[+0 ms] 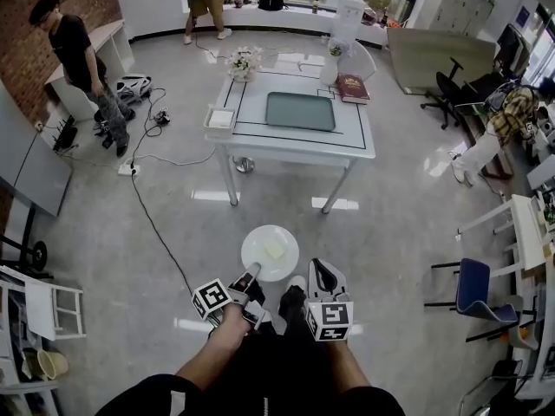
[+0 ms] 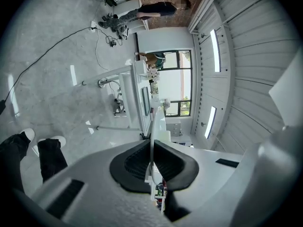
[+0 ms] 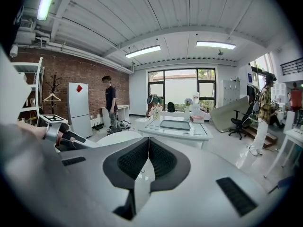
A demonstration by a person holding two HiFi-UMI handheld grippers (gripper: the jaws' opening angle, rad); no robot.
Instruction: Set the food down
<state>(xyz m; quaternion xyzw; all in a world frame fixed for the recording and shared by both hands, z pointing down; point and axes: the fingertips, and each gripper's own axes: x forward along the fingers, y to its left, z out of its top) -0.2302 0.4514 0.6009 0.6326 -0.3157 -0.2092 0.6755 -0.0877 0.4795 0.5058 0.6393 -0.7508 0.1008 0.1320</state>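
A white plate (image 1: 258,243) carrying a pale piece of food (image 1: 275,250) hangs over the floor in front of me. My left gripper (image 1: 250,276) is shut on its near rim. In the left gripper view the rim (image 2: 152,126) shows edge-on as a thin white line pinched between the dark pads, with my left gripper (image 2: 151,162) shut on it. My right gripper (image 1: 322,268) hovers just right of the plate, shut and holding nothing. In the right gripper view its pads meet (image 3: 147,157), and the plate (image 3: 111,137) sits to their left.
Ahead stands a white table (image 1: 347,142) with a grey tray (image 1: 300,111), a white box (image 1: 220,118), flowers (image 1: 244,61) and a book (image 1: 353,87). A black cable (image 1: 147,206) crosses the floor at left. A person (image 1: 82,59) stands far left. A blue chair (image 1: 473,289) stands at right.
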